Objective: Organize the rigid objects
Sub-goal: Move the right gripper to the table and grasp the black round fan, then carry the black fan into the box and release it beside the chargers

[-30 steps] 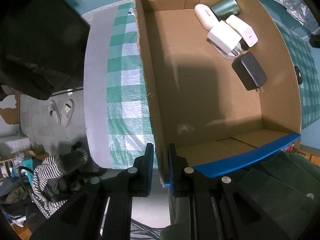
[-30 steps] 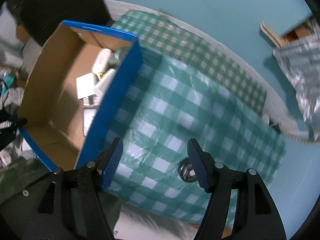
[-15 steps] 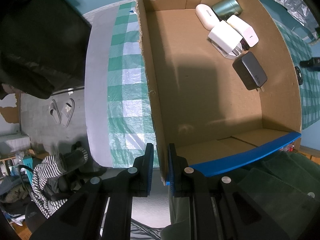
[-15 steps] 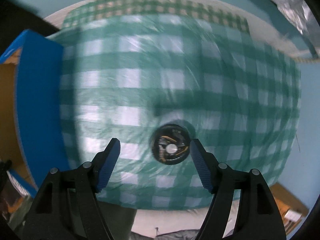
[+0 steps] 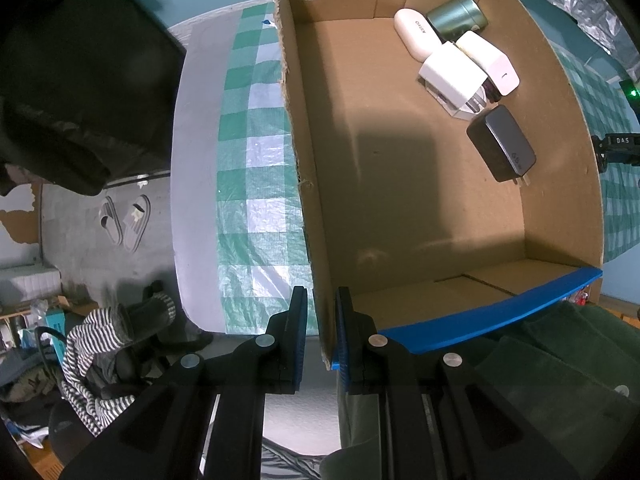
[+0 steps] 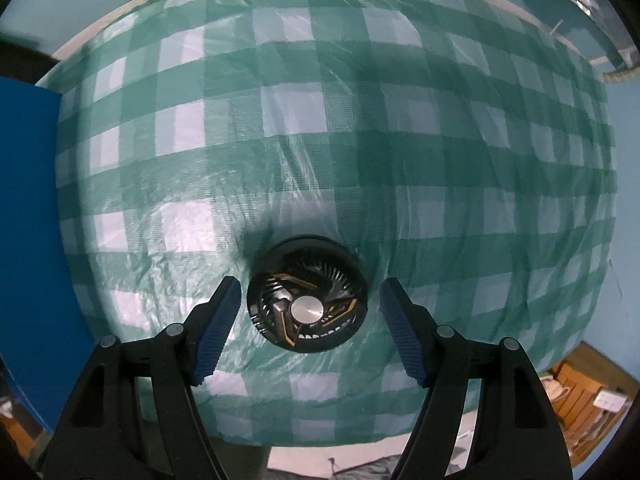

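Ok, step in hand: R pickup of the last loose item, approach phase.

R gripper (image 6: 310, 316) is wide open, fingers straddling the round black fan (image 6: 307, 294), a disc w/ silver hub and orange accents lying flat on the green check tablecloth (image 6: 360, 152). Left pad sits just beside the fan's rim, right pad a bit further off. No contact that I can see on either side. Fan sits near the table's front edge, box's blue wall (image 6: 28, 200) off to the left of it.

L gripper (image 5: 322, 320) is clenched on the near-left wall of the cardboard box (image 5: 400, 200), one finger outside, one inside, prob. steadying it. Box already holds a cluster in the far-right corner: white case (image 5: 414, 34), green tin (image 5: 456, 16), two white adapters (image 5: 454, 74) (image 5: 490, 60), black charger (image 5: 502, 148). Rest of the box floor is bare.

Next move, my read: center R on the disc, drop a touch lower so pads meet the rim, not the top face, then close. Rim is thin and curved, so an off-center pinch could squirt it out, and the plastic cloth looks slick and wrinkled. Then lift, carry left over the blue wall, release on bare floor near the cluster. L should hold the box until then.
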### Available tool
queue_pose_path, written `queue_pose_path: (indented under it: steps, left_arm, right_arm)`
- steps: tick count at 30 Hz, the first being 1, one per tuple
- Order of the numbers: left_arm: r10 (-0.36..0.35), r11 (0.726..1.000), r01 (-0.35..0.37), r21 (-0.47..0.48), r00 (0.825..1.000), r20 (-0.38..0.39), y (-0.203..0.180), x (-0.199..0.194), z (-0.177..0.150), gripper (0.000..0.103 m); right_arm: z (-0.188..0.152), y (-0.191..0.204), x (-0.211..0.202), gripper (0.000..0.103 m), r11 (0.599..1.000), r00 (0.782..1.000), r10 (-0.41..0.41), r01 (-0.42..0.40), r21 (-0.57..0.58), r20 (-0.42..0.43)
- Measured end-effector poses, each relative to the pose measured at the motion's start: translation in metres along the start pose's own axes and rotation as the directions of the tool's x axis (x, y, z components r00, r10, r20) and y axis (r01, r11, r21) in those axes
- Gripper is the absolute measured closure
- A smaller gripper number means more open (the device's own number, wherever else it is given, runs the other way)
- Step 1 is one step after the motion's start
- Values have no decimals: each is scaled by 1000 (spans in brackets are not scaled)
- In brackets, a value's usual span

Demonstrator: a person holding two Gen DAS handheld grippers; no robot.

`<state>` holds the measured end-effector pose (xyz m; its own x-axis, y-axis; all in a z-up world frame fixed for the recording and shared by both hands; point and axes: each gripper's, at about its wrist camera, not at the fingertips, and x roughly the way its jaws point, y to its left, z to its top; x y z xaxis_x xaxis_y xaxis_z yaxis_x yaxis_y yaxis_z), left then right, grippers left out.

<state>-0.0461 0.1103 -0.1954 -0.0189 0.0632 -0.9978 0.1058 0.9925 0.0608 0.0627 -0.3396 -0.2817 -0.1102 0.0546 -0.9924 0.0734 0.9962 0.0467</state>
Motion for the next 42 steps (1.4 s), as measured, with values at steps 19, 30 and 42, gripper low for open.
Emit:
queue_pose_path:
  steps: [19,30,42]
  left_arm:
    - [0,1000,0,-2,1000,1,-1,0,0,89]
    - [-3,1000,3,-3,1000,0,2,0,2,89]
    - [-5,1000,5,-5,1000,5,3,-1,2,89]
  right_arm:
    - [-7,7,11,42,1000,1000,7,-7,-4,4]
    - [-7,42,-45,42,992,998,44,-38,-119,47]
    - [-4,103,-107,42,954,988,94,-55,-294,121]
